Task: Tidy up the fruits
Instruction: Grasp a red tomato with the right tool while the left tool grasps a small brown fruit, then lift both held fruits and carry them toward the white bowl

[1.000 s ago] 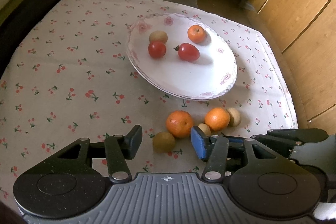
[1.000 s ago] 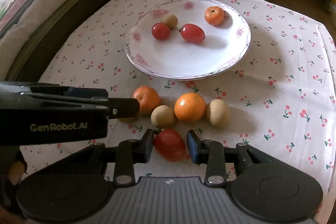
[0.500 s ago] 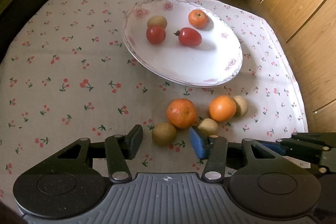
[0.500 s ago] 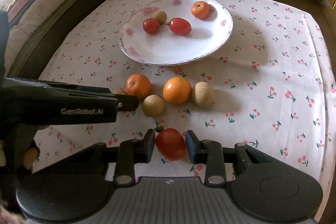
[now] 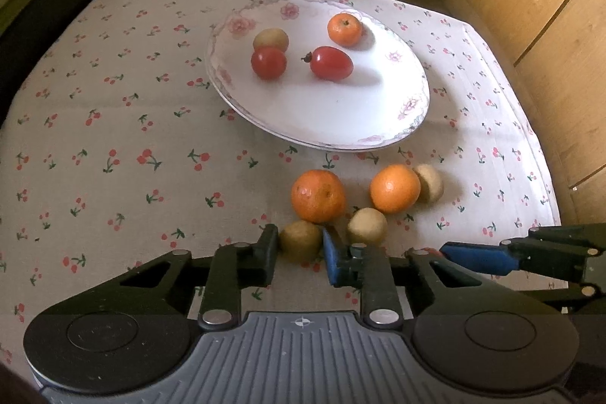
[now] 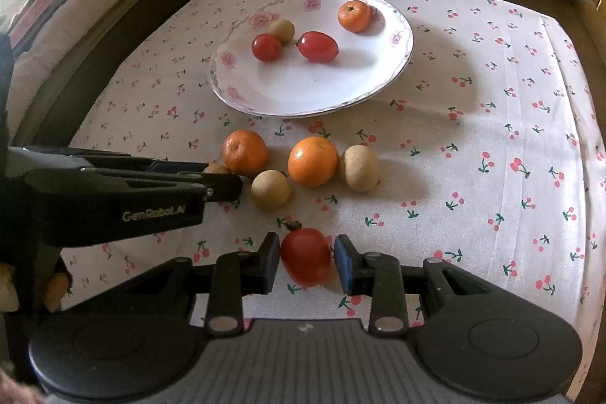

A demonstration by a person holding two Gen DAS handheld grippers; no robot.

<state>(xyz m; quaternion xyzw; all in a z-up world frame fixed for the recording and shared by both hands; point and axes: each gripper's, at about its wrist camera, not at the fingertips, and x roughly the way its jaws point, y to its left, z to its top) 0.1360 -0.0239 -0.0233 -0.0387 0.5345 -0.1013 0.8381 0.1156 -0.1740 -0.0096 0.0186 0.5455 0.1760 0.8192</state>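
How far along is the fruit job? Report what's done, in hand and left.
Done: four fruits sit on the plate. In hand: the right claw grips a tomato; the left claw looks closed on a brown fruit. Left: two oranges and two more brown ones on the cloth.

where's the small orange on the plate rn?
The small orange sits at the far right of the plate near its rim, behind and right of the oval red tomato.
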